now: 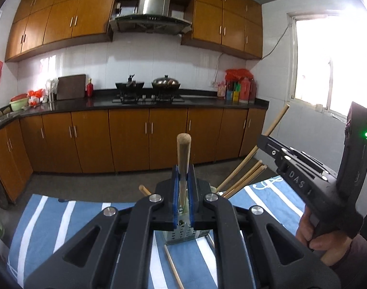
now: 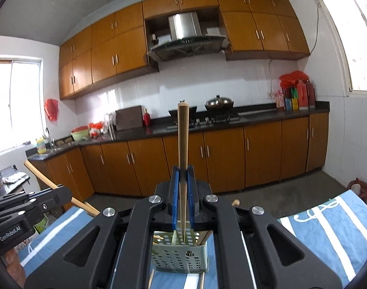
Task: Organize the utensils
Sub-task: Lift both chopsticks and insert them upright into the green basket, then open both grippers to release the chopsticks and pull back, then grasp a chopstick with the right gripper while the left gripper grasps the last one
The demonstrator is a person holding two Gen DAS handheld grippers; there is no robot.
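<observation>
My left gripper (image 1: 183,168) and right gripper (image 2: 183,168) crowd close above the perforated holder (image 2: 179,256), each clamping an upright stick. Leaning chopsticks (image 1: 241,175) fan out to the right of the holder's mouth. Beyond the striped cloth (image 1: 51,219), the far floor is open up to the cabinets (image 1: 130,139).

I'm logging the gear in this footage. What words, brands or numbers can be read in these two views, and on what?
"DAS", with a further mark I cannot make out, on the right gripper.
"GenRobot.AI" on the left gripper.
Labels on the bottles on the counter: too small to read.
The curly white mark on the blue cloth: no readable word.
</observation>
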